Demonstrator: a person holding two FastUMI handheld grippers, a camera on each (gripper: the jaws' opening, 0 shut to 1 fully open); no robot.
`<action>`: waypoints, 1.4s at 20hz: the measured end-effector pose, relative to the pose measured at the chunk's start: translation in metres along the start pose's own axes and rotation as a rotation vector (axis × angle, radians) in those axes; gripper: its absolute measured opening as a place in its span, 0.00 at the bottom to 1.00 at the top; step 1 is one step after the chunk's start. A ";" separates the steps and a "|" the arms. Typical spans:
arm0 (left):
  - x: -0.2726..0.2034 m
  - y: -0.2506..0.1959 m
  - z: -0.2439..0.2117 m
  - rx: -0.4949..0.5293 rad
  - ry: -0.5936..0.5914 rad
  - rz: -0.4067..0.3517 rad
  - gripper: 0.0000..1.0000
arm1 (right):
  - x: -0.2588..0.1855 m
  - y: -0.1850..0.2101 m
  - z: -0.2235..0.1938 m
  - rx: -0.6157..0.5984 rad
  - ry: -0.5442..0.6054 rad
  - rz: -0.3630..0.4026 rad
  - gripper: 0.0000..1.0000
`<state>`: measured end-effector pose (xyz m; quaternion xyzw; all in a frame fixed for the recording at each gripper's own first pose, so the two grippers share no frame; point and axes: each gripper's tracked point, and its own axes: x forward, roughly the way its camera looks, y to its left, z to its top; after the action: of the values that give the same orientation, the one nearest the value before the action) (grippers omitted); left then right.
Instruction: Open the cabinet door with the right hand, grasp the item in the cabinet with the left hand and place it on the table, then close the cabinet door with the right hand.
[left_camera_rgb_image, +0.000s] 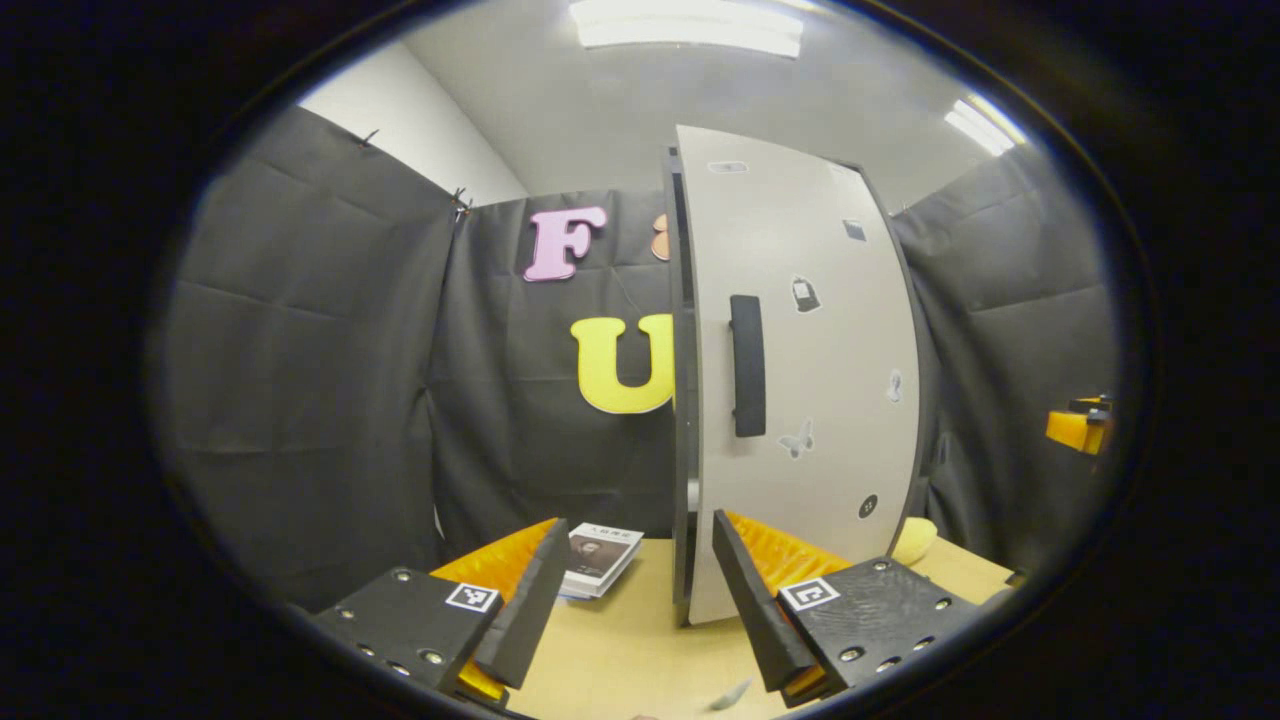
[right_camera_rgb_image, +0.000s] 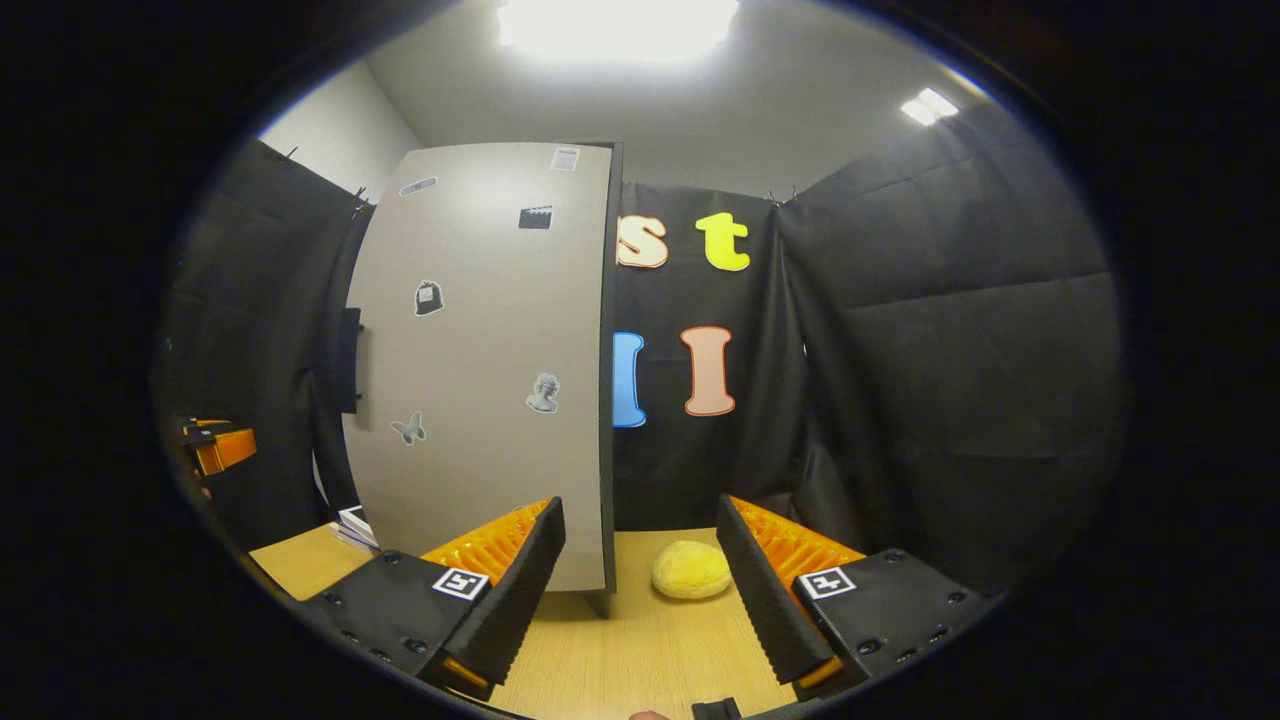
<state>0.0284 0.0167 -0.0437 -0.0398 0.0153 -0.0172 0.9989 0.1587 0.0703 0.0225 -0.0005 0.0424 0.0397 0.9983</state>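
The cabinet's grey door (left_camera_rgb_image: 800, 380) faces me with its black upright handle (left_camera_rgb_image: 747, 365) near the left edge; it seems to lie flat against the dark cabinet frame. In the right gripper view the same door (right_camera_rgb_image: 480, 370) stands at the left, its handle (right_camera_rgb_image: 348, 360) at the far edge. A soft yellow item (right_camera_rgb_image: 691, 570) rests on the wooden table (right_camera_rgb_image: 640, 650) just right of the cabinet, and peeks out behind the door (left_camera_rgb_image: 915, 540). My left gripper (left_camera_rgb_image: 638, 522) hangs open before the door's left edge. My right gripper (right_camera_rgb_image: 640, 505) is open, the yellow item between its fingers farther off.
A small stack of books (left_camera_rgb_image: 600, 560) lies on the table (left_camera_rgb_image: 640, 640) left of the cabinet, also seen as books (right_camera_rgb_image: 355, 527) past the door's edge. Black cloth walls close in the booth on all sides. The other gripper (left_camera_rgb_image: 1080, 425) shows at the far right.
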 end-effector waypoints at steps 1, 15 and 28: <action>0.000 -0.001 -0.001 0.000 0.004 0.000 0.86 | 0.002 0.000 0.002 0.000 -0.004 0.001 0.96; 0.003 0.000 0.005 0.037 -0.017 -0.012 0.86 | 0.001 -0.005 0.009 0.019 -0.014 -0.014 0.96; 0.002 0.000 0.011 0.069 -0.056 -0.017 0.86 | 0.007 0.004 0.019 0.041 -0.050 0.005 0.96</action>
<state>0.0312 0.0174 -0.0325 -0.0059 -0.0136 -0.0252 0.9996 0.1668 0.0746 0.0406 0.0211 0.0181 0.0412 0.9988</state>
